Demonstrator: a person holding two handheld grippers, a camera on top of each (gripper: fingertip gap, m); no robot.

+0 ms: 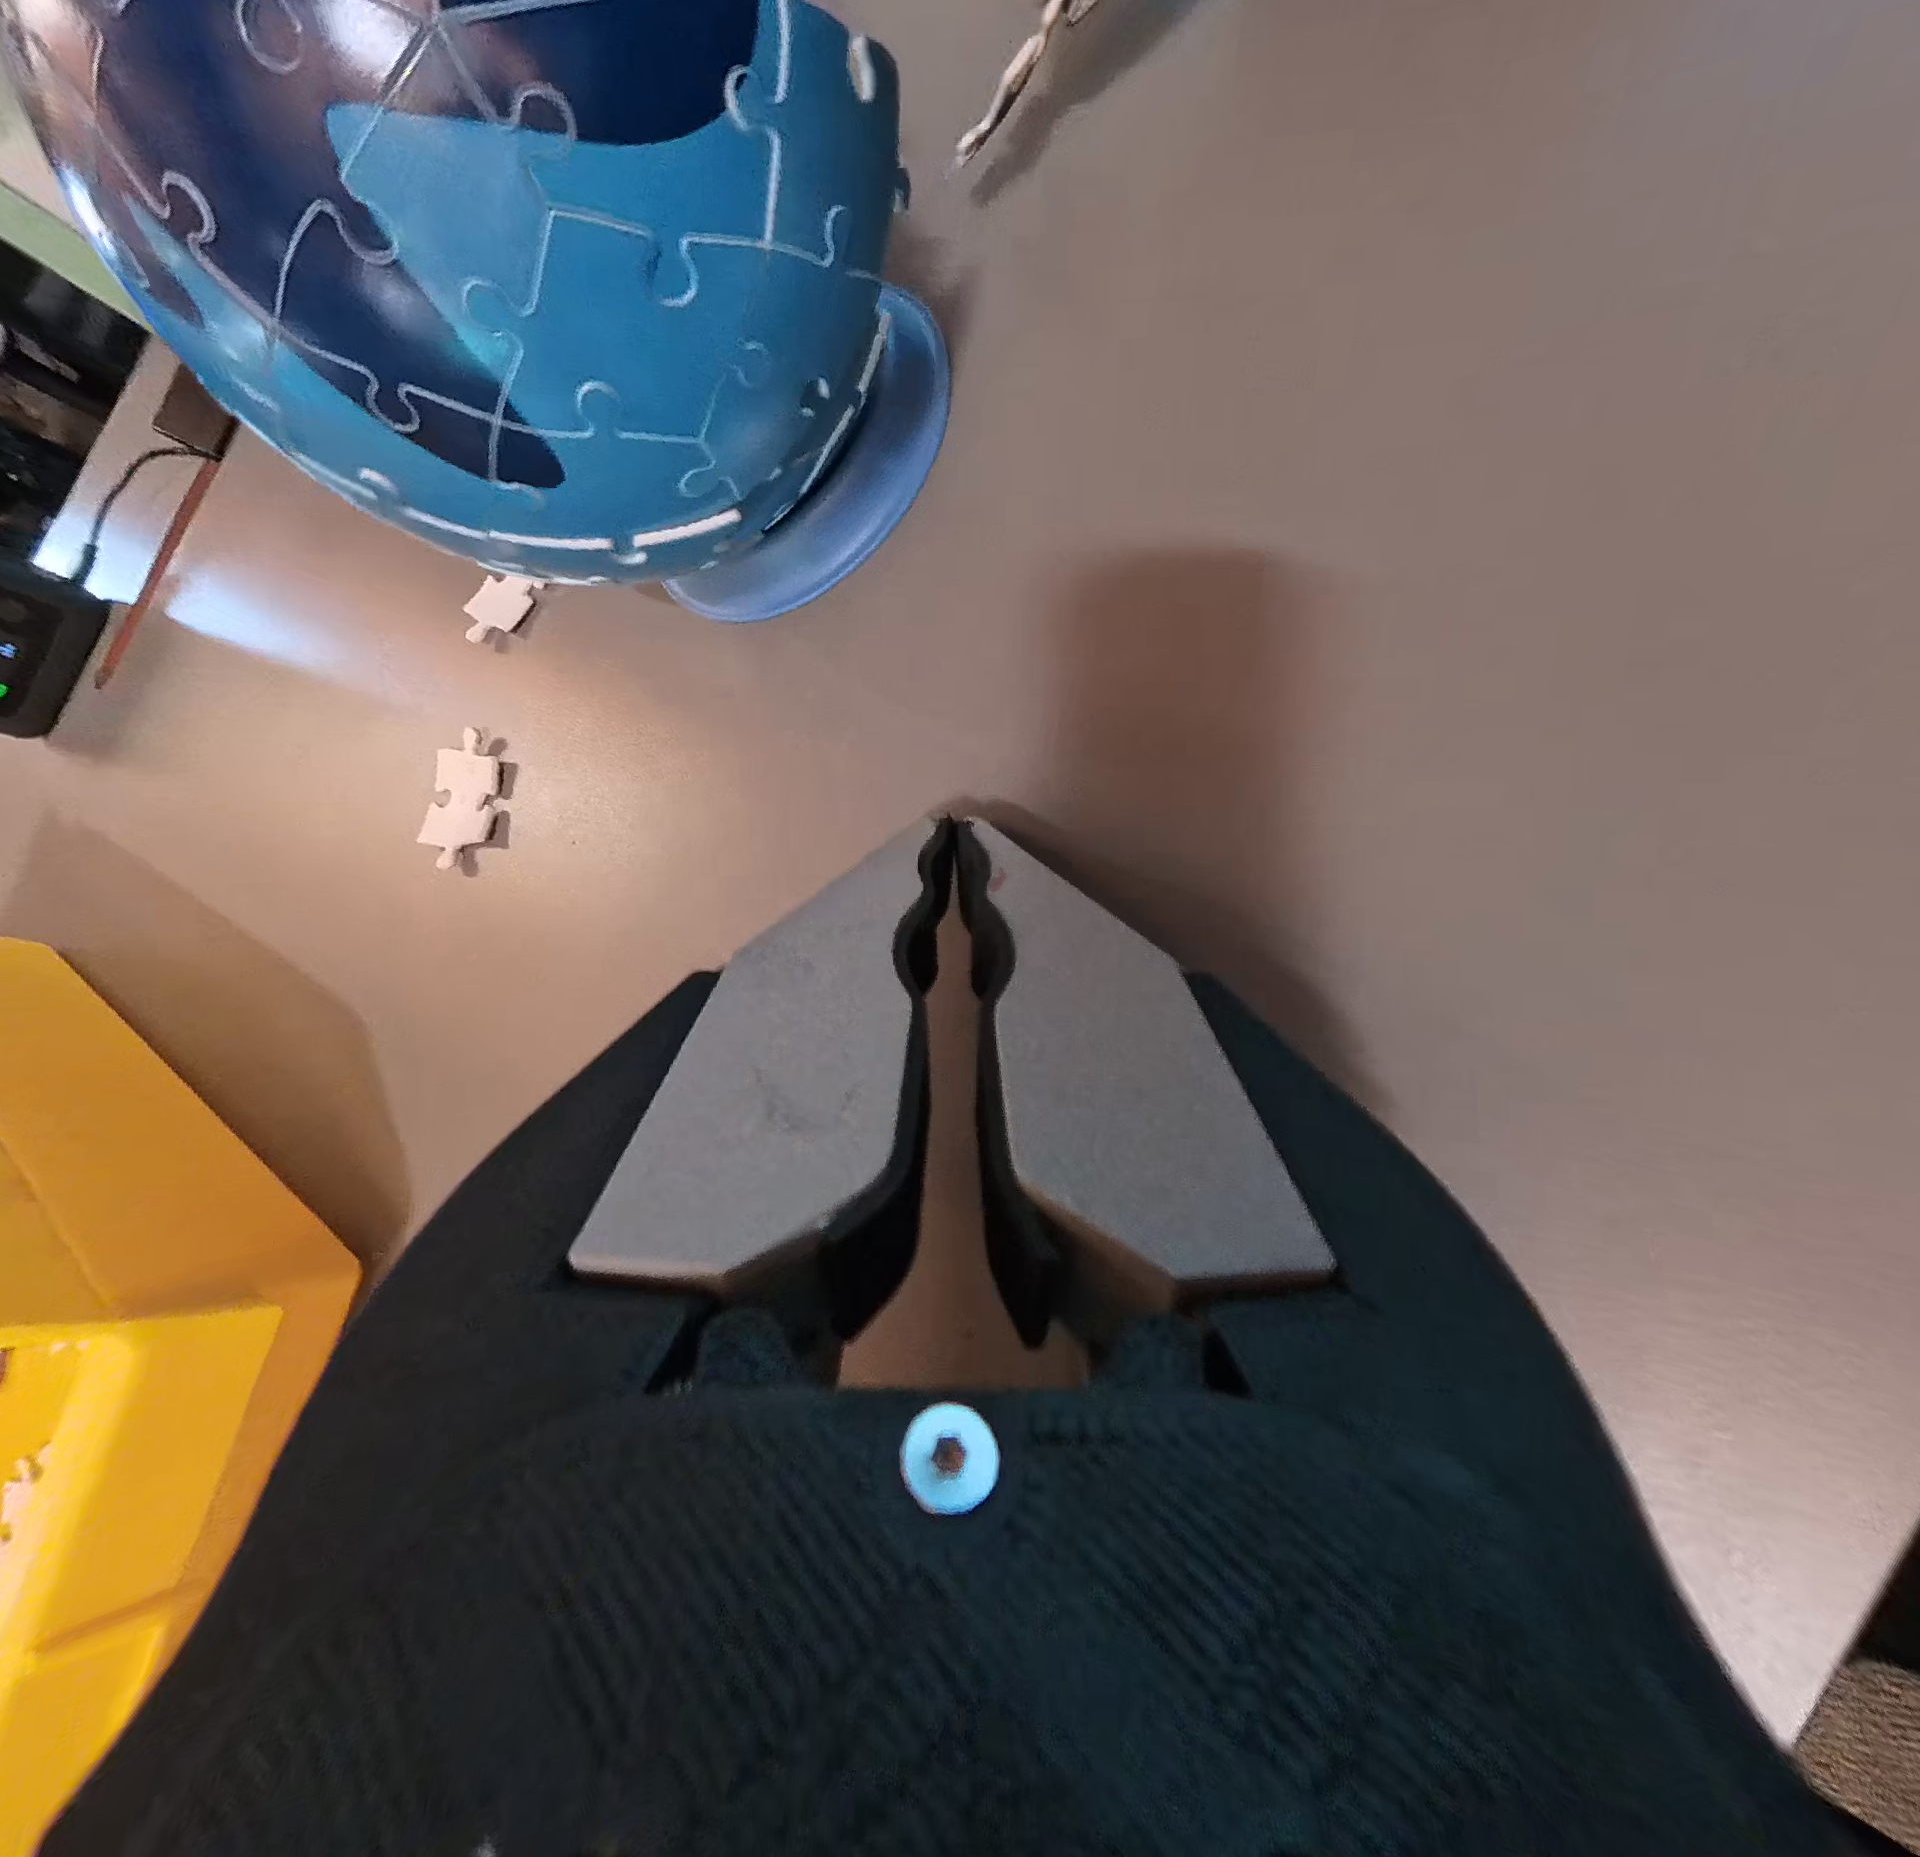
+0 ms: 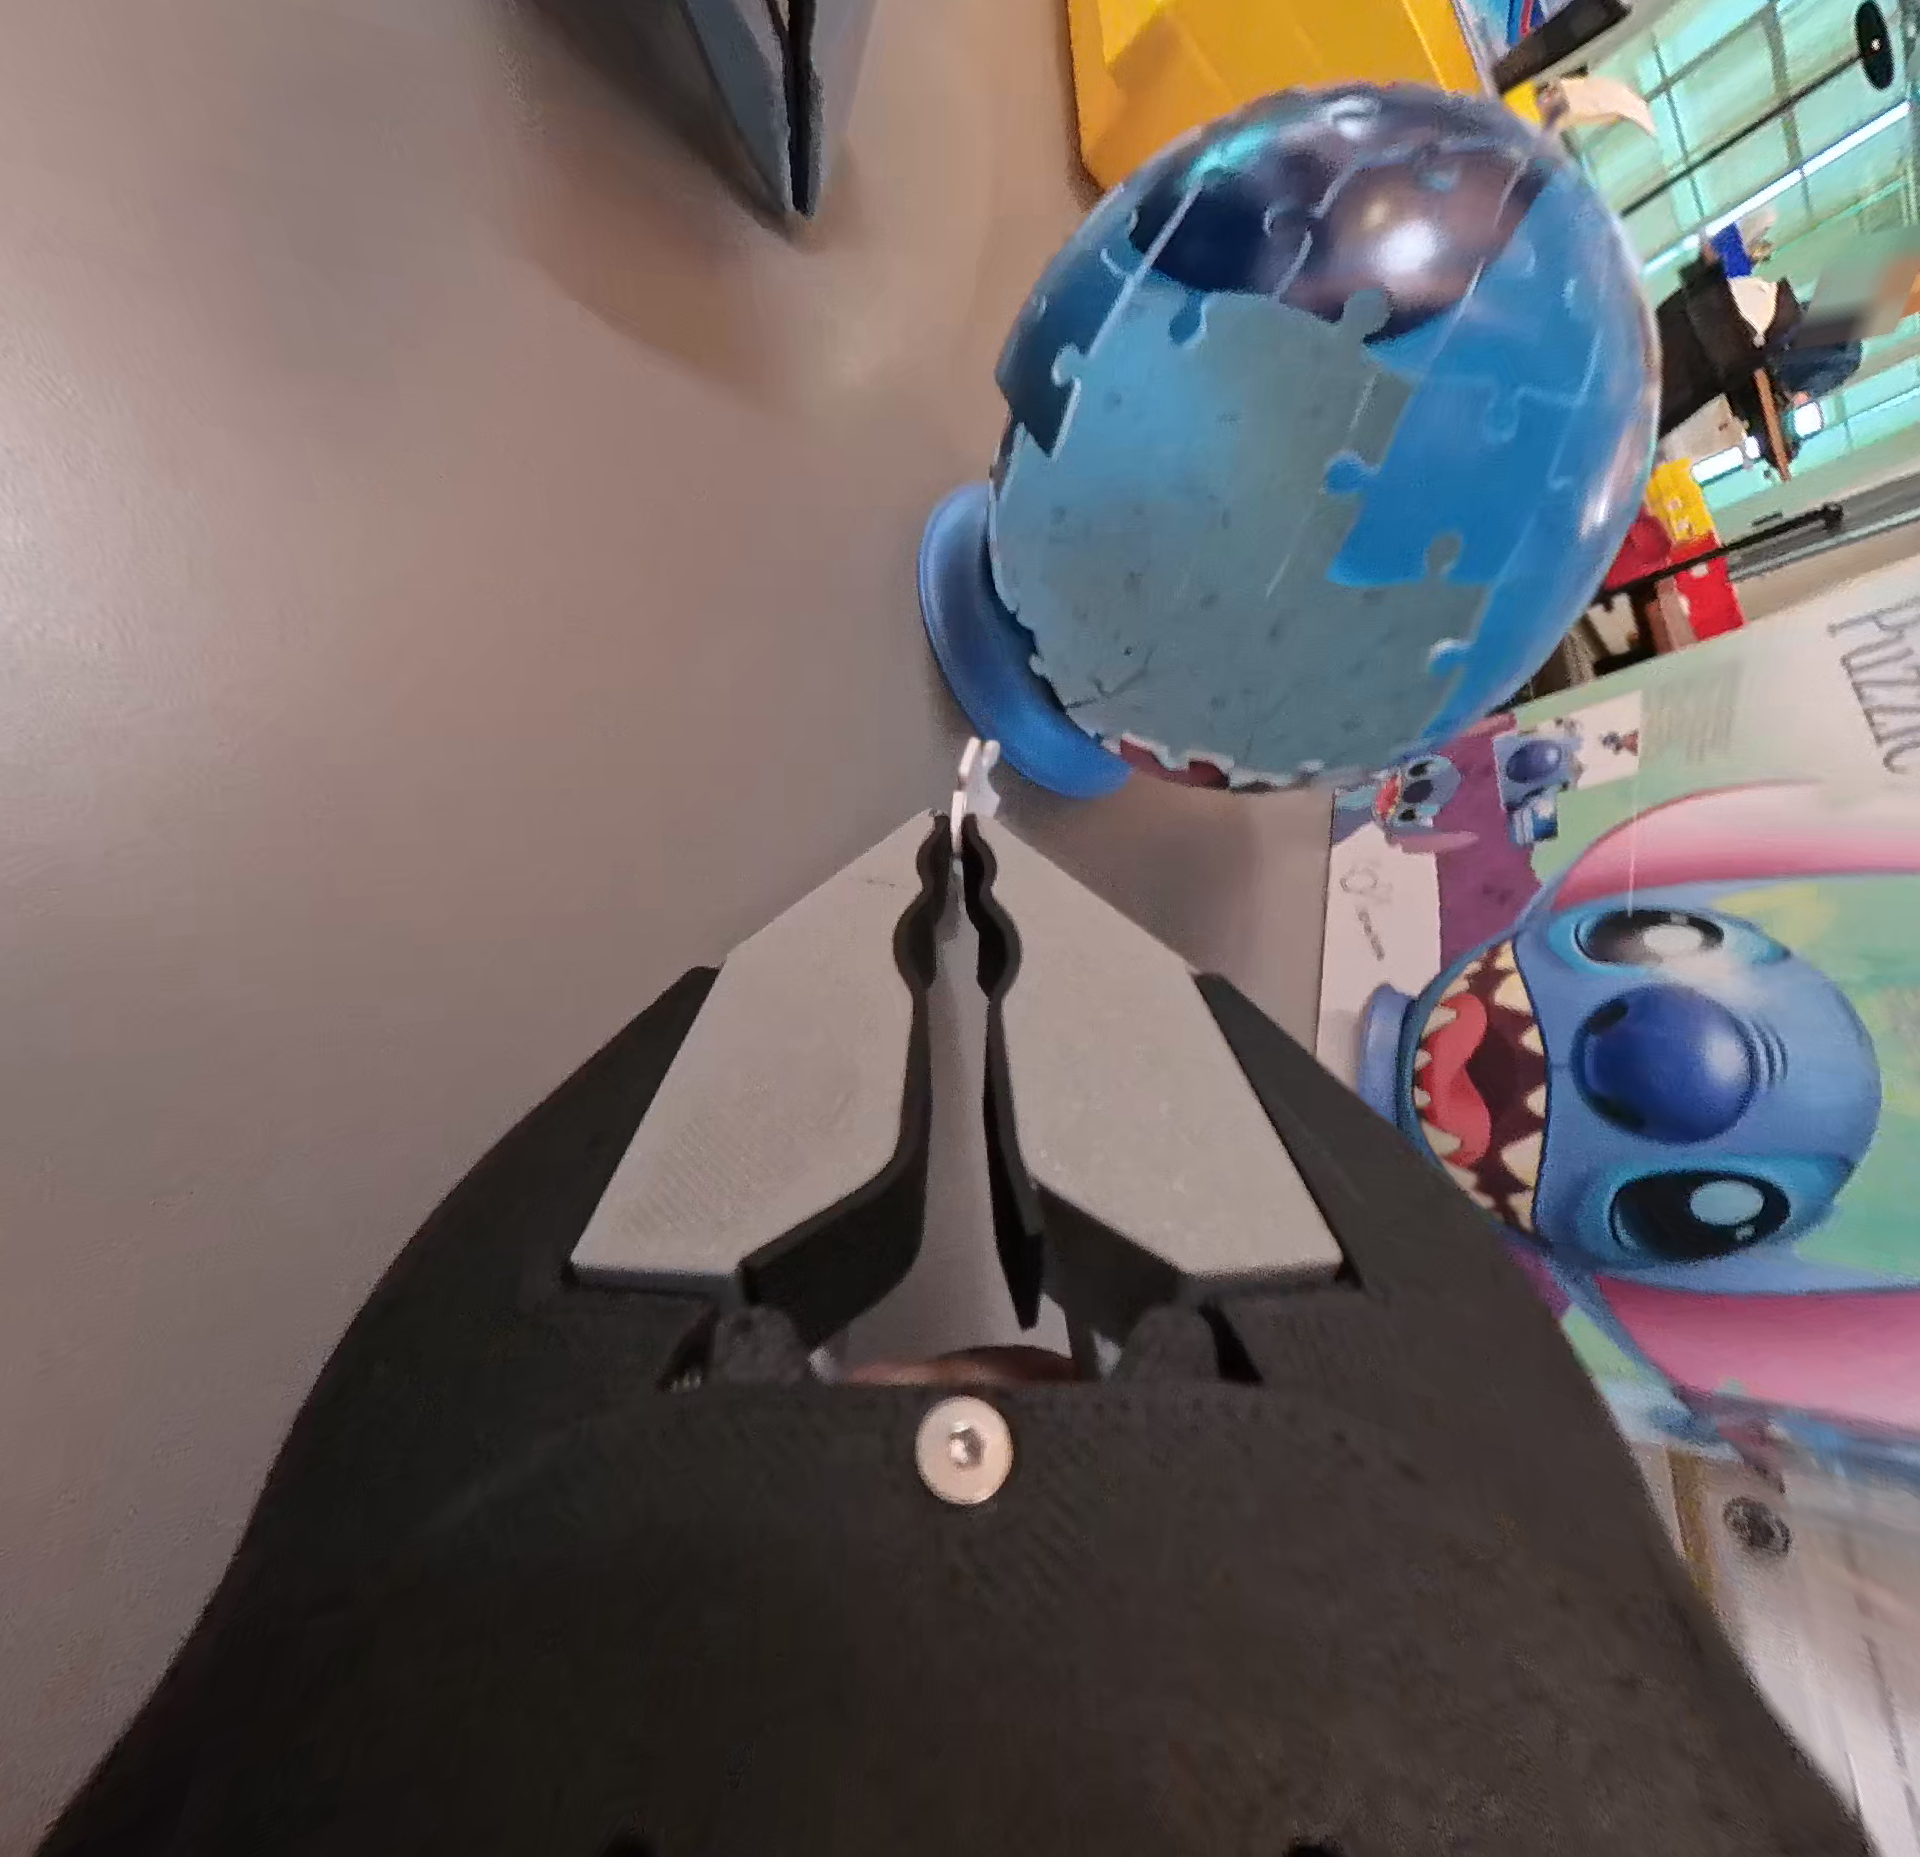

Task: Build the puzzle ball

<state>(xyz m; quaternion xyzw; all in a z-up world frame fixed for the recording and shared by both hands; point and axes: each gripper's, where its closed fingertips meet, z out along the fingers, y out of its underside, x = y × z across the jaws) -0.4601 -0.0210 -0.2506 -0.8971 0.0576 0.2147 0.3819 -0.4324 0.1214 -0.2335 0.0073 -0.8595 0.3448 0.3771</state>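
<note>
Printed wording on puzzle box (image 2: 1714, 768), upper edge; content not given.

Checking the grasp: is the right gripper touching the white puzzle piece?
Touching. In the right wrist view the right gripper pinches the white piece between its fingertips.

Smooth beige-brown table (image 1: 1403, 457), matte with soft glare patch at left. Blue ring stand (image 1: 883, 477) sits on it, carrying partly built blue puzzle ball (image 1: 623, 280). 2 loose white puzzle pieces lie flat on table: 1 (image 1: 502, 607) just beside ball's lower edge, other (image 1: 465, 799) nearer, apart from it. Yellow bin (image 1: 135, 1288) rests at left edge. Printed puzzle box (image 2: 1662, 1028) lies flat beside stand in right wrist view.
</note>
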